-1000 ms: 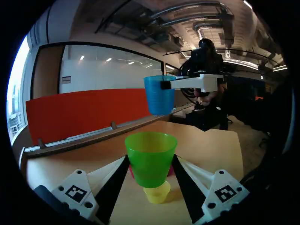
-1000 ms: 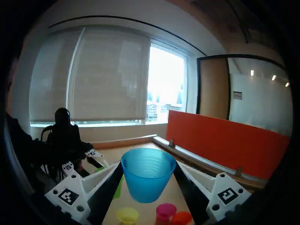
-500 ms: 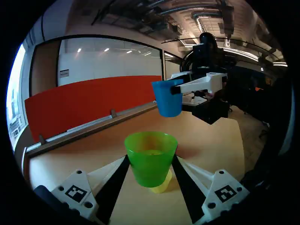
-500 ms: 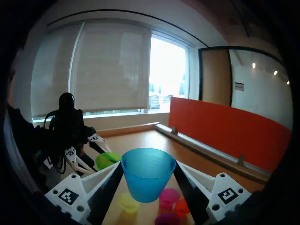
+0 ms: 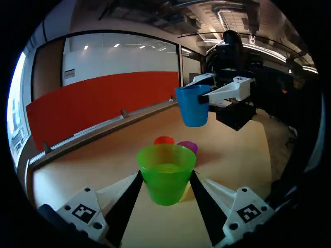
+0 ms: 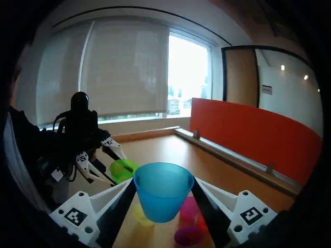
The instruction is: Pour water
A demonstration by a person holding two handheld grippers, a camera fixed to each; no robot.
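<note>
The left gripper (image 5: 166, 174) has its fingers closed against both sides of the green cup (image 5: 166, 188), which sits upright between them. A pale level line inside suggests it holds water. The right gripper (image 6: 163, 182) clamps the blue cup (image 6: 163, 202) upright between its fingers in the same way, and I cannot tell whether anything is in it. In the left gripper view the blue cup hangs in the air well beyond the left fingertips, up and to the right, clearly apart from the green one. In the right gripper view the green cup is beyond the right fingertips and off to the left. An orange cup (image 5: 164, 140) and a purple cup (image 5: 188, 146) stand on the desk (image 5: 231, 161) just past the left fingertips, behind the green cup's rim. As I judge it, the grasping is done and both cups appear lifted. The pouring itself is not yet begun: neither cup is tipped, and one rim has yet to be brought over the other before tilting.
</note>
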